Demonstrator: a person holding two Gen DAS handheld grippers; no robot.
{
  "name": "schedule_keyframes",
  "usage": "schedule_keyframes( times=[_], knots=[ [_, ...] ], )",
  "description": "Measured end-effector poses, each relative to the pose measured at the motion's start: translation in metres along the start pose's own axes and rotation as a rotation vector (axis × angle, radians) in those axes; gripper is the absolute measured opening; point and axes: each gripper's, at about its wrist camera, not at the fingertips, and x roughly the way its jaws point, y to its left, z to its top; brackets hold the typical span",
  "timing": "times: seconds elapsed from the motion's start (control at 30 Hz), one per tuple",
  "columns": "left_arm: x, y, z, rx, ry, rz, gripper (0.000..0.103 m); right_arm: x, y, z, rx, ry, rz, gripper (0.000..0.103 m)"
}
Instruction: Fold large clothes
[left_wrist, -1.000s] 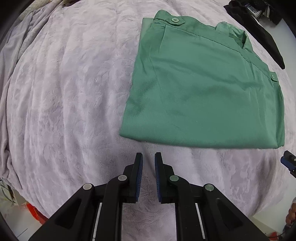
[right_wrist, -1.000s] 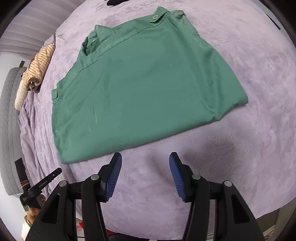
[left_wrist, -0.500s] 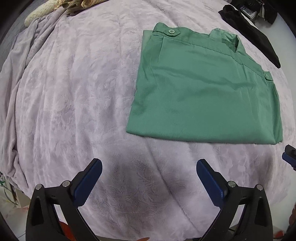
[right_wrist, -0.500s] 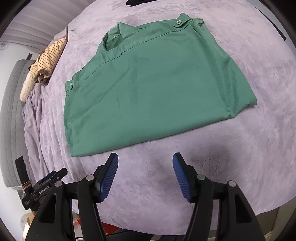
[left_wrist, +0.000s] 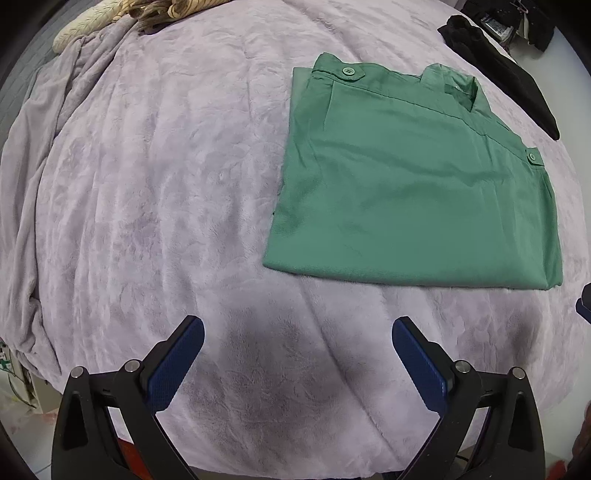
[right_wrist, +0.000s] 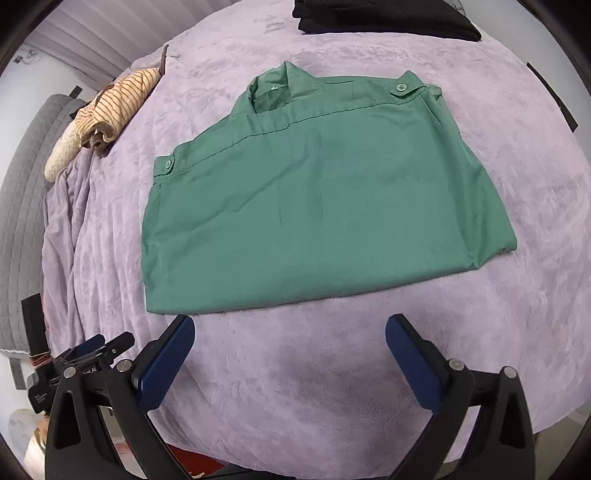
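Observation:
A green shirt (left_wrist: 413, 192) lies folded into a rectangle on the lilac blanket (left_wrist: 166, 184), collar and buttoned shoulder tabs at its far edge. It also shows in the right wrist view (right_wrist: 317, 206). My left gripper (left_wrist: 297, 328) is open and empty, hovering above the blanket near the shirt's near left corner. My right gripper (right_wrist: 290, 326) is open and empty, just short of the shirt's near edge. The left gripper's body (right_wrist: 81, 362) shows at the lower left of the right wrist view.
A striped beige garment (right_wrist: 107, 110) lies bunched at the far left edge of the bed. Folded black clothes (right_wrist: 384, 16) lie beyond the shirt's collar, also in the left wrist view (left_wrist: 506, 70). A grey quilted headboard (right_wrist: 22, 206) stands at the left.
Both grippers have opened wide, the left from nearly shut. Both have drawn back from the shirt, which lies unmoved.

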Motion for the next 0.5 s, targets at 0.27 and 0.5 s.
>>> schedule_keyframes(
  times=[0.27,0.5],
  knots=[
    [-0.002,0.004,0.0,-0.006,-0.009,-0.01,0.102,0.021,0.018,-0.011,-0.023,0.11,0.011,0.103],
    [0.006,0.009,0.001,0.005,0.009,-0.009,0.102,0.036,0.016,-0.021,0.034,0.165,0.05,0.103]
  ],
)
